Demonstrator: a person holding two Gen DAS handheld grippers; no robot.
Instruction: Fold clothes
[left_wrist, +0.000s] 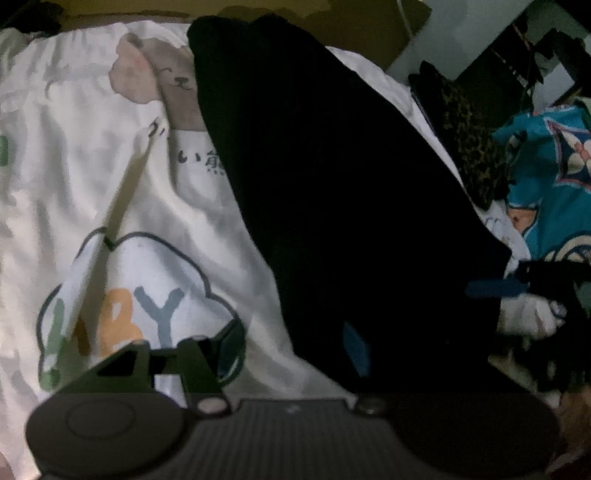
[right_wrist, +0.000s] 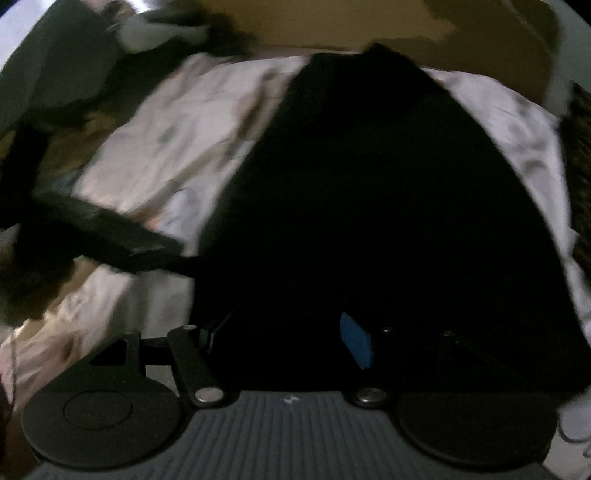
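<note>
A black garment (left_wrist: 351, 192) lies spread on a white sheet (left_wrist: 74, 166) printed with a bear and a cloud with letters. My left gripper (left_wrist: 291, 350) hovers at the garment's left edge, one finger over the sheet and the blue-padded finger (left_wrist: 356, 349) over the black cloth. Its jaws stand apart and grip nothing. My right gripper (left_wrist: 491, 288), held by a white-gloved hand (left_wrist: 528, 317), shows at the garment's right edge. In the right wrist view the right gripper (right_wrist: 284, 339) is open above the black garment (right_wrist: 369, 184). The left gripper (right_wrist: 140, 243) is a dark blur on the left.
A teal patterned cloth (left_wrist: 546, 177) and a dark speckled fabric (left_wrist: 469, 129) lie right of the sheet. A brown board (left_wrist: 351, 11) runs along the far side. A pale narrow strip (left_wrist: 122, 199) lies slantwise on the sheet. The right wrist view is blurred.
</note>
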